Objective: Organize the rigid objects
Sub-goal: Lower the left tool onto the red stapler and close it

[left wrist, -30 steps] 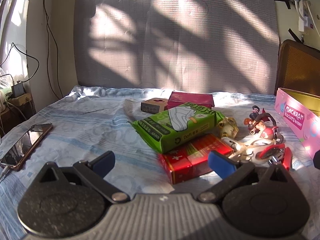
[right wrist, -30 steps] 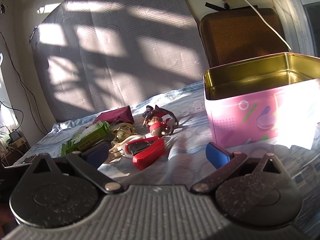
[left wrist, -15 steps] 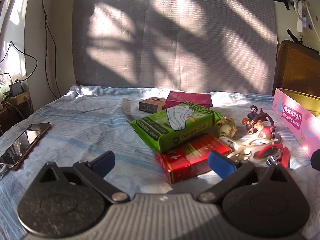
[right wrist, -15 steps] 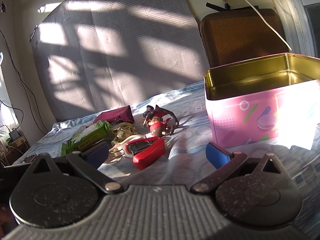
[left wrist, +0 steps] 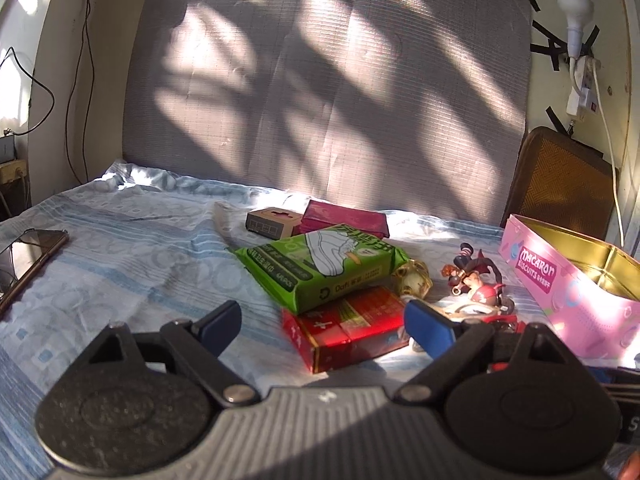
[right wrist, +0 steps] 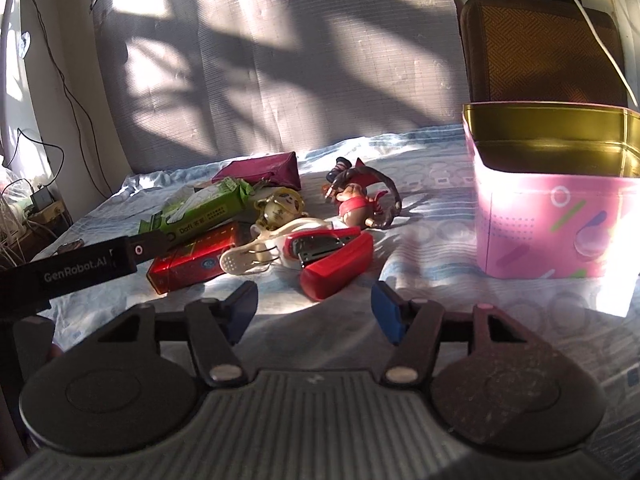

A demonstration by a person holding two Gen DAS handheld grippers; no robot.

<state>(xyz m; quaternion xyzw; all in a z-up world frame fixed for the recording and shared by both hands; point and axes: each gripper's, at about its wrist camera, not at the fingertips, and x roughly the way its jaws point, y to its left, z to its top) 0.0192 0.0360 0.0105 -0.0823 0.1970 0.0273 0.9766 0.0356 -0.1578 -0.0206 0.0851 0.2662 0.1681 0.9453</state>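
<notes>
A pile lies on the blue bedsheet: a green packet (left wrist: 324, 264) rests on a red box (left wrist: 344, 328), with a maroon box (left wrist: 344, 222) and a small brown box (left wrist: 274, 222) behind. My left gripper (left wrist: 324, 324) is open and its jaws are closing. The red box lies just ahead of the gap, untouched by the pads. In the right wrist view a red stapler (right wrist: 336, 256), a white clip (right wrist: 256, 252), a gold keychain (right wrist: 280, 208) and a figurine (right wrist: 360, 200) lie ahead of my right gripper (right wrist: 314, 312). It is open with jaws closing and nothing between them.
An open pink biscuit tin (right wrist: 560, 224) with a gold inside stands at the right. A phone (left wrist: 28, 256) lies at the sheet's left edge. A grey board and a brown woven case (right wrist: 540, 48) stand behind. The left gripper's black body (right wrist: 80, 268) reaches into the right wrist view.
Both grippers' jaws have narrowed, the right more. The right wrist view has swung toward the pile, and the left gripper's body has come into it. The left view has tilted slightly.
</notes>
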